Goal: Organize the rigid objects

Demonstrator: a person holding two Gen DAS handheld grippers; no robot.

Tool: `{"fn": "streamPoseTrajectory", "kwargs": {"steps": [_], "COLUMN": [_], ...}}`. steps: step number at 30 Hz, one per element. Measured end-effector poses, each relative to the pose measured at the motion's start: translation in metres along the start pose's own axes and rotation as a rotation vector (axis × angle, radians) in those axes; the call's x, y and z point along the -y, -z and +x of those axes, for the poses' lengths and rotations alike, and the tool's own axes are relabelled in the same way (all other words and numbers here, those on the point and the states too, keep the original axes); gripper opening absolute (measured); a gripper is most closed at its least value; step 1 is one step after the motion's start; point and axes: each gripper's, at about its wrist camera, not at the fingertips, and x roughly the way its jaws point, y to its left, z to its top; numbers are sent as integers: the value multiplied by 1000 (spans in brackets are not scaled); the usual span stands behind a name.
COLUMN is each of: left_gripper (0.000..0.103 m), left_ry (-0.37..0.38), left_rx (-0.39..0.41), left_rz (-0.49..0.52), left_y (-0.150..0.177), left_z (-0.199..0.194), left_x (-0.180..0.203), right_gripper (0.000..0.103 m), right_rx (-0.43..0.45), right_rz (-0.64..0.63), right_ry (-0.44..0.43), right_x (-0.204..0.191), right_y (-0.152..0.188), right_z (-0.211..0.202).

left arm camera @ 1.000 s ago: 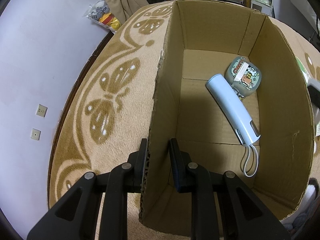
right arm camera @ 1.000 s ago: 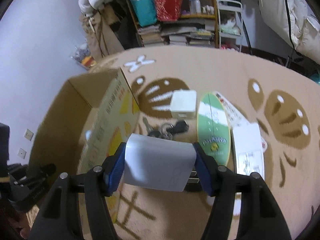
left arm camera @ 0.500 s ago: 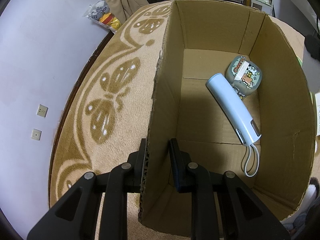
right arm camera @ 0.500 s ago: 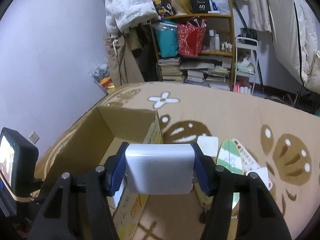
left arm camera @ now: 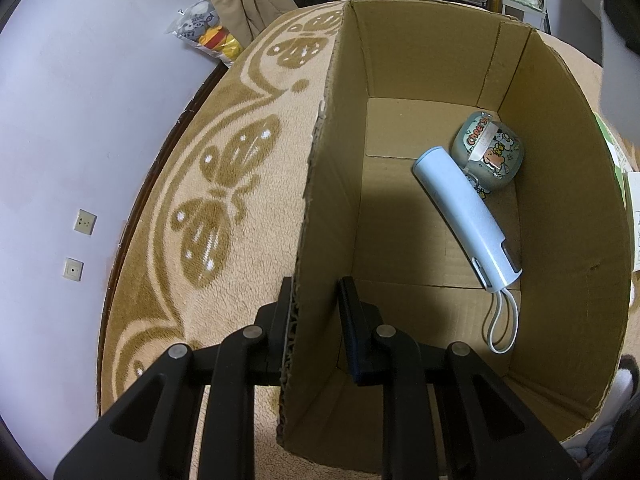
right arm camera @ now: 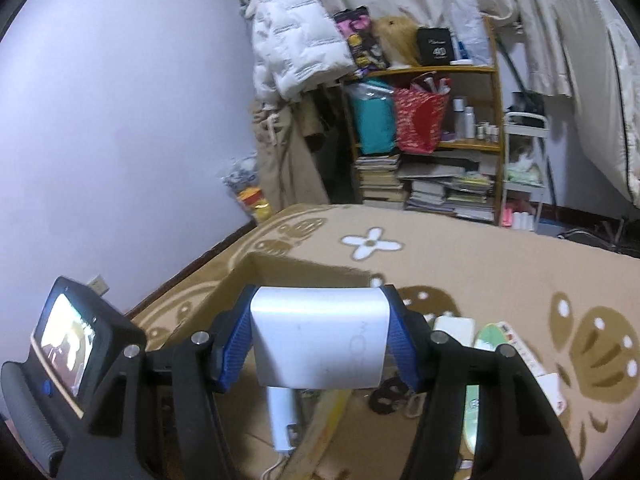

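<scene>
The left tongs [left arm camera: 314, 296] are clamped on the box [left arm camera: 320, 208] wall; a white block [right arm camera: 320, 338], base hidden, is gripped by the right tongs [right arm camera: 320, 340].

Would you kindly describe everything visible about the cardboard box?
The cardboard box is plain brown corrugated card, open-topped, standing upright on the patterned carpet. Its left wall is pinched between the fingers of the left gripper. On its floor lie a light-blue device with a white loop and a rounded cartoon-printed case, touching each other.
</scene>
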Motion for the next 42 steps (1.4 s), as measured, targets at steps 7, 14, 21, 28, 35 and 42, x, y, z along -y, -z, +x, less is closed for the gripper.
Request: {"fn": "streamPoseTrajectory", "kwargs": {"steps": [7, 14, 21, 28, 35, 42], "left_gripper": [21, 21, 21, 21, 21, 20], "left_ry": [-1, 3, 9, 14, 31, 27], "left_rx": [1, -1, -3, -1, -3, -11], "left_rz": [1, -4, -10, -9, -27, -25], "left_y": [0, 0, 0, 2, 2, 1], "left_z": [0, 0, 0, 1, 0, 1], "left_x": [0, 0, -2, -3, -7, -5], "right_gripper": [65, 65, 65, 65, 67, 81], "right_rx": [-22, -21, -56, -78, -59, -55], "right_rz": [-43, -17, -20, -64, -103, -82], "right_ry": [-36, -94, -115, -76, -57, -37], "right_x": [-14, -17, -26, -31, -38, -31], "right_y": [11, 14, 20, 23, 25, 22], "right_z": [8, 4, 10, 14, 10, 8]}}
